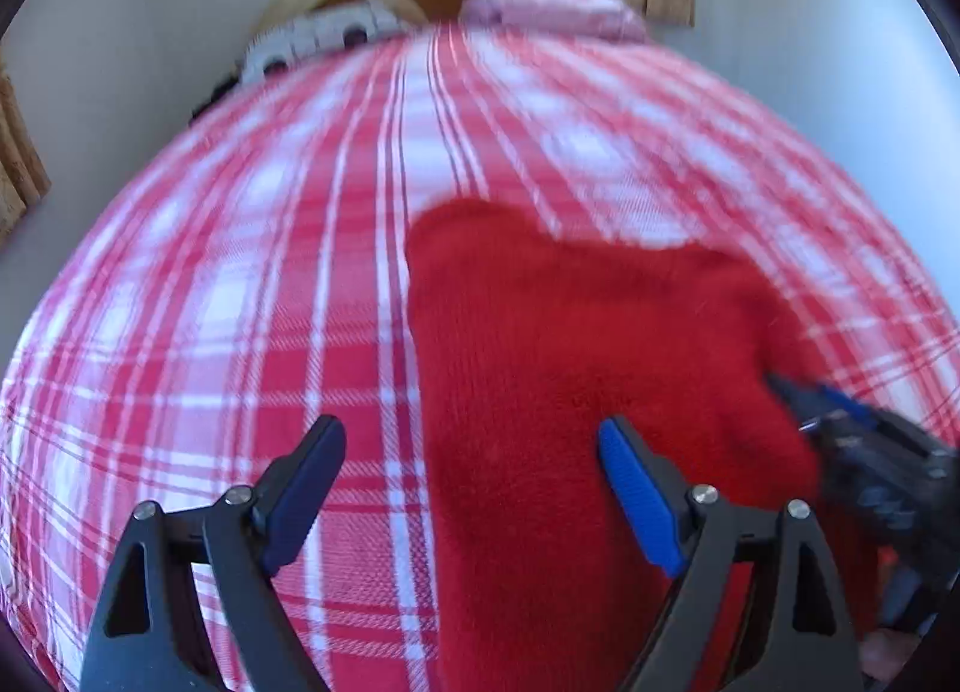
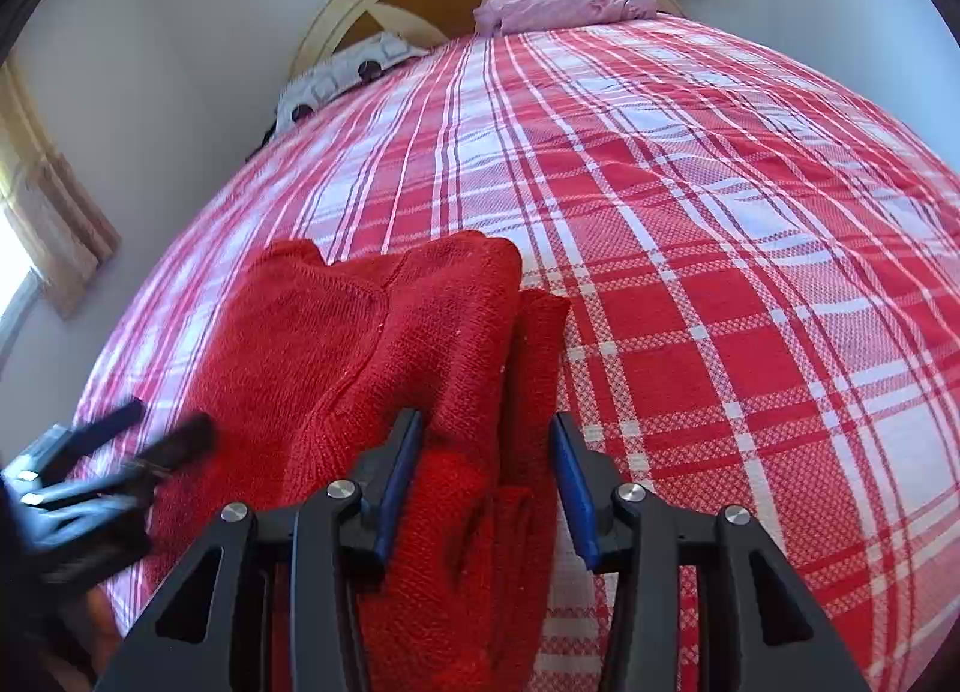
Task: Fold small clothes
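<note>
Centrally, a red knitted garment [image 2: 384,368] is laid on the red-and-white checked bedspread [image 2: 720,272]. The left gripper [image 1: 471,485] is seen at lower frame, jaws wide apart, nothing clamped. The right gripper [image 2: 486,482] has its jaws part-open around a fold of knit; whether it is clamped cannot be told. A pink pillow [image 2: 564,2] is seen at upper frame.

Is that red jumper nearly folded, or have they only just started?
Partly folded, it seems. Done: the red jumper lies on the checked bedspread with layers already doubled over along its right edge. In hand: the right gripper has a thick fold of knit between its fingers, though a firm grip is unclear; the left gripper is wide open and empty. Left: the lumpy top edge still looks untidy.
</note>
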`<state>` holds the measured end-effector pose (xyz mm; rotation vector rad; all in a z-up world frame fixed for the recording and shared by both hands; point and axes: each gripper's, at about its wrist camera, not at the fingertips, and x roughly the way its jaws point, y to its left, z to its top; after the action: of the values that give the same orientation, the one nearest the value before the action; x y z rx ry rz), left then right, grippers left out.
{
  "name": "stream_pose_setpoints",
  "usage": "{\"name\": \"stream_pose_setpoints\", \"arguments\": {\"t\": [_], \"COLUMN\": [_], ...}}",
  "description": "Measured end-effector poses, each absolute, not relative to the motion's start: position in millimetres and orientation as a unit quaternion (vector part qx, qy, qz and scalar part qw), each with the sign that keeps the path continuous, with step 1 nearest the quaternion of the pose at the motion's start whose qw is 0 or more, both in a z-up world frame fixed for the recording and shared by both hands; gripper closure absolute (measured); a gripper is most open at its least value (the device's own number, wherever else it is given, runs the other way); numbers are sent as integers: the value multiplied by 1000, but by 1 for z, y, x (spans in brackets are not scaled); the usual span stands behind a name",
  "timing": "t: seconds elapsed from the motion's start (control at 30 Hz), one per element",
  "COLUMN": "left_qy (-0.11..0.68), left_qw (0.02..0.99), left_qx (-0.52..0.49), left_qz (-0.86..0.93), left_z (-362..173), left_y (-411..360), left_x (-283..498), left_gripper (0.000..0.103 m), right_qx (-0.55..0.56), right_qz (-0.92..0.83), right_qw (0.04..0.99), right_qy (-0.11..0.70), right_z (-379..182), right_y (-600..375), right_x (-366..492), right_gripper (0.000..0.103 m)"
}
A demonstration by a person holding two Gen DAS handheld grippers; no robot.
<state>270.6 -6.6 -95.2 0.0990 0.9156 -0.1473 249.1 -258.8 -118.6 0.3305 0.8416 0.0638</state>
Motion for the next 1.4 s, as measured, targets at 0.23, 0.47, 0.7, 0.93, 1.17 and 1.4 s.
{"name": "stream_pose_setpoints", "arguments": {"t": [0.23,0.47,0.7,0.93,1.17,1.4], "left_qy": [435,437,454,483,467,442], "left_qw": [898,896,885,861,873,885], "left_qx": [17,17,-15,-100,-67,-49], "left_qz": [-69,-80,-101,-122,-120,-140], "left_z": [-105,-91,-100,-124,-121,-118], "left_y": [3,4,2,18,9,3], "left_x": [269,264,270,281,276,270], "left_gripper": [4,4,2,0,0,20], "right_qx": [201,241,206,239,204,177], "right_qz": [40,63,60,66,94,78], "right_qw": [896,910,903,894,897,909], "right_qy": [394,332,373,372,380,370], "right_z": [-128,-94,-109,-134,-131,-129], "right_y": [-271,-286,-270,-272,-258,-245], "right_x": [246,220,239,243,244,240], "right_gripper": [42,40,34,26,44,53]}}
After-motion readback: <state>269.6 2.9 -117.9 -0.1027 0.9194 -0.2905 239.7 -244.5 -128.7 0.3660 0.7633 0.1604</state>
